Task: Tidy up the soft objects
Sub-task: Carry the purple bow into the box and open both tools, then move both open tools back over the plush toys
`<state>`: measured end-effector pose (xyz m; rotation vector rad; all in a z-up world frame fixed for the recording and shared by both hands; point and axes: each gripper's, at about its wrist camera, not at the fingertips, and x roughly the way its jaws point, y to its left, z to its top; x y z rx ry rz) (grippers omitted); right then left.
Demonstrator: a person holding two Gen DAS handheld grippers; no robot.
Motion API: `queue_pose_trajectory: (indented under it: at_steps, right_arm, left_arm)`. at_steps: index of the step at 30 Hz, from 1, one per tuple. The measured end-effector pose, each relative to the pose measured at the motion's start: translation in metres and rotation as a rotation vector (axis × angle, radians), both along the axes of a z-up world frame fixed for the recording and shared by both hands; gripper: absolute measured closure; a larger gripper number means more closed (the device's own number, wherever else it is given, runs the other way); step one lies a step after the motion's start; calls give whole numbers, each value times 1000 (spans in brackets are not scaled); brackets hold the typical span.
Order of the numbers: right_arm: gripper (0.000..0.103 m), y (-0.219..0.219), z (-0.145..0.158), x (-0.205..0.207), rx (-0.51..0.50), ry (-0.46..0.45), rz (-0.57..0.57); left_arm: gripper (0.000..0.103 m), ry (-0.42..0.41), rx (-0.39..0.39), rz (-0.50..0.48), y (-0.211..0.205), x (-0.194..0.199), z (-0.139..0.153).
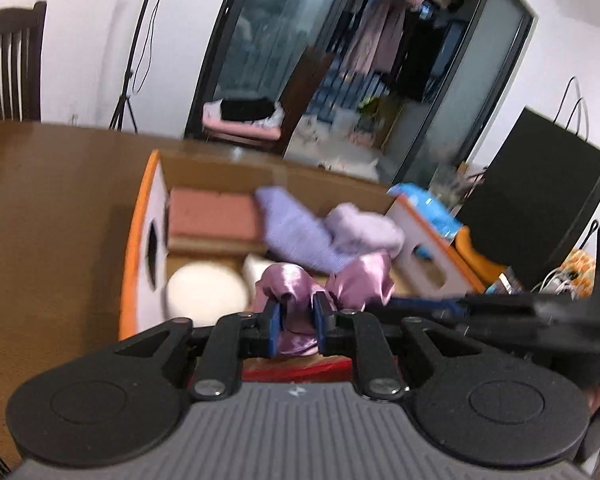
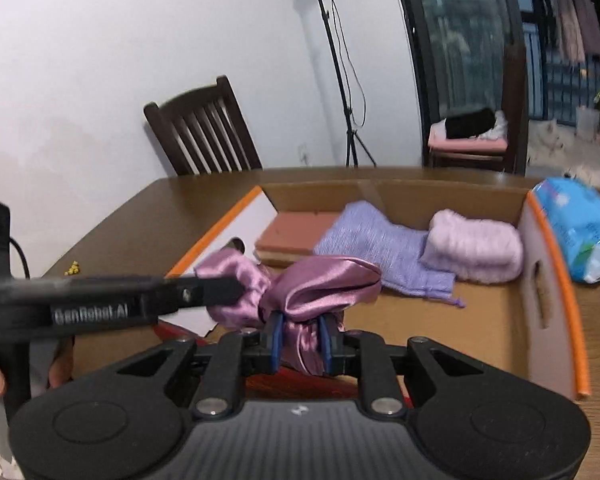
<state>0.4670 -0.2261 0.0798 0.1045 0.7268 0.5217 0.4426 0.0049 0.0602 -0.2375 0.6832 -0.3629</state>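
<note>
A shiny pink satin cloth (image 1: 342,282) (image 2: 300,286) hangs over the near part of an orange-edged cardboard box (image 1: 140,216) (image 2: 556,264). My left gripper (image 1: 296,310) is shut on one end of the cloth. My right gripper (image 2: 300,330) is shut on the other part; the left gripper reaches in from the left of the right wrist view and its tips (image 2: 236,290) pinch the cloth. In the box lie a lilac knit cloth (image 1: 296,232) (image 2: 376,244), a fluffy pale purple roll (image 1: 364,232) (image 2: 476,246), a pink flat pad (image 1: 214,216) (image 2: 296,232) and a cream round object (image 1: 206,292).
The box stands on a brown wooden table (image 1: 52,216) (image 2: 140,216). A blue plastic pack (image 2: 580,228) (image 1: 428,204) lies right of the box. A dark wooden chair (image 2: 204,132) stands behind the table. A black bag (image 1: 540,192) stands at the right.
</note>
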Motion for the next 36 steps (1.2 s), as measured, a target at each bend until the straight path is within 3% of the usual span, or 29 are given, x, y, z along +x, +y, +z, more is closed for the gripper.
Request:
queue_pose_trajectory:
  at_steps: [1, 4, 6, 9, 11, 16, 19, 21, 25, 31, 32, 36]
  right_arm:
    - [84, 3, -1, 3, 9, 13, 11]
    - [84, 16, -6, 13, -1, 57, 50]
    - [78, 24, -8, 16, 6, 77, 76]
    - [69, 25, -1, 12, 24, 71, 67]
    - [62, 21, 6, 7, 36, 62, 57]
    - [59, 5, 36, -15, 1, -8, 12]
    - [56, -5, 54, -34, -20, -67, -21]
    - [47, -13, 66, -50, -23, -114, -31]
    - [46, -30, 83, -88, -36, -176, -53]
    - [41, -52, 89, -156, -39, -283, -84]
    - [37, -55, 88, -168, -41, -302, -86]
    - [35, -63, 75, -212, -45, -344, -83]
  left_arm:
    - [85, 1, 12, 9, 4, 0, -3]
    - [66, -20, 72, 44, 11, -5, -4]
    - [44, -48, 98, 56, 14, -10, 1]
    - [34, -81, 121, 63, 15, -17, 10]
    - [34, -90, 123, 72, 16, -20, 17]
    - [34, -117, 119, 87, 16, -37, 35]
    - [29, -152, 123, 100, 15, -54, 50]
    - [25, -189, 132, 113, 14, -70, 61]
    - [21, -243, 121, 125, 12, -104, 74]
    - [16, -283, 117, 161, 4, -168, 71]
    - [15, -294, 120, 168, 1, -182, 68]
    - [9, -345, 145, 190, -12, -237, 55]
